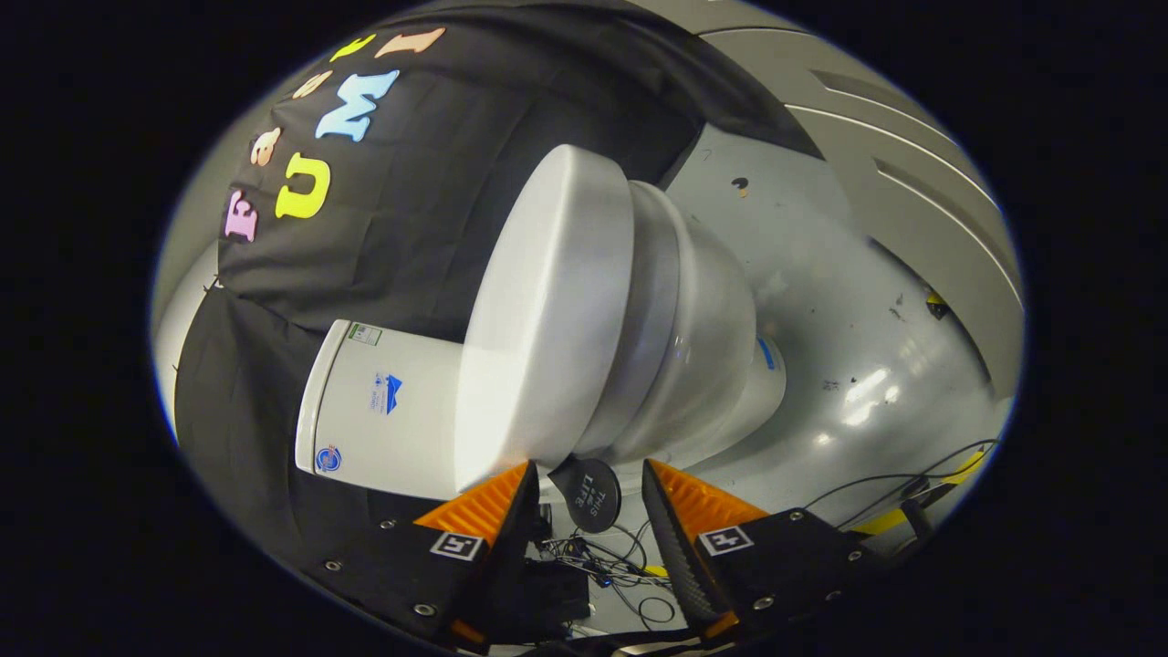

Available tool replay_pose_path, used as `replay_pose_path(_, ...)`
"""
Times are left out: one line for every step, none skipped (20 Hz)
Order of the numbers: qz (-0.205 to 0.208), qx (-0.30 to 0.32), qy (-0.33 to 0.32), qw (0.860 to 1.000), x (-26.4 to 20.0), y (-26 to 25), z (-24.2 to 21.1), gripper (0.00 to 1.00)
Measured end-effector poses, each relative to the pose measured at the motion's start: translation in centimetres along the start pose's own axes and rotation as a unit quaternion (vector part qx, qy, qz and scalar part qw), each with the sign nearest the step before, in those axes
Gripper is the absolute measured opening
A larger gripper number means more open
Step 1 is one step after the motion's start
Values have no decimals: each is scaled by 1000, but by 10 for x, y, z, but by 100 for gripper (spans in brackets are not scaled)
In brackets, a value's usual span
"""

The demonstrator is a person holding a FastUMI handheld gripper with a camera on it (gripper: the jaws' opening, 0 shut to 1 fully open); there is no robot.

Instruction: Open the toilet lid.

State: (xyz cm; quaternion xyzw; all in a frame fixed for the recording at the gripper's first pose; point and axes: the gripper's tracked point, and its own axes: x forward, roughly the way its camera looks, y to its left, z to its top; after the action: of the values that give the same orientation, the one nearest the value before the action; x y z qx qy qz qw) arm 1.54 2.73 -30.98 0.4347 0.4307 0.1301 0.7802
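Note:
The view is rolled to one side, so the white toilet lies tilted across it. Its lid (pixel 547 310) rests flat down on the seat and bowl (pixel 703 347), and the tank (pixel 383 401) stands behind it against the black cloth. My gripper (pixel 589 467) is open. Its fingertips (pixel 516 484) sit just short of the lid's side edge, and the seam between lid and bowl lines up with the gap. Nothing is held between the fingers.
A glossy grey floor (pixel 849 301) spreads past the bowl to a grey panelled wall (pixel 912 182). A round black disc (pixel 589 497) and a tangle of thin cables (pixel 620 570) lie just beyond the fingers. Yellow tape (pixel 958 470) and another cable run along the floor.

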Motion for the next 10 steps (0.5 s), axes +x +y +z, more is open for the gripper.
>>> replay_pose_path(6, 3, 2, 1000, 0, 3, -1, 62)
replay_pose_path(5, 6, 4, 1000, 2, 3, -2, 54)
replay_pose_path(-2, 2, 3, 1000, 6, 0, -3, 45)
replay_pose_path(-1, -1, 2, 1000, 6, 0, -4, 38)
replay_pose_path(10, 2, -4, 1000, 3, 3, -2, 32)
replay_pose_path(24, 8, -13, 1000, 2, 6, 2, 30)
replay_pose_path(27, 20, -19, 999, 3, 6, 4, 17)
replay_pose_path(28, 28, -21, 999, 4, 5, 3, 11)
replay_pose_path(29, 29, -24, 999, 3, 7, 2, 5)
replay_pose_path(27, 26, -25, 999, 3, 8, 2, 5)
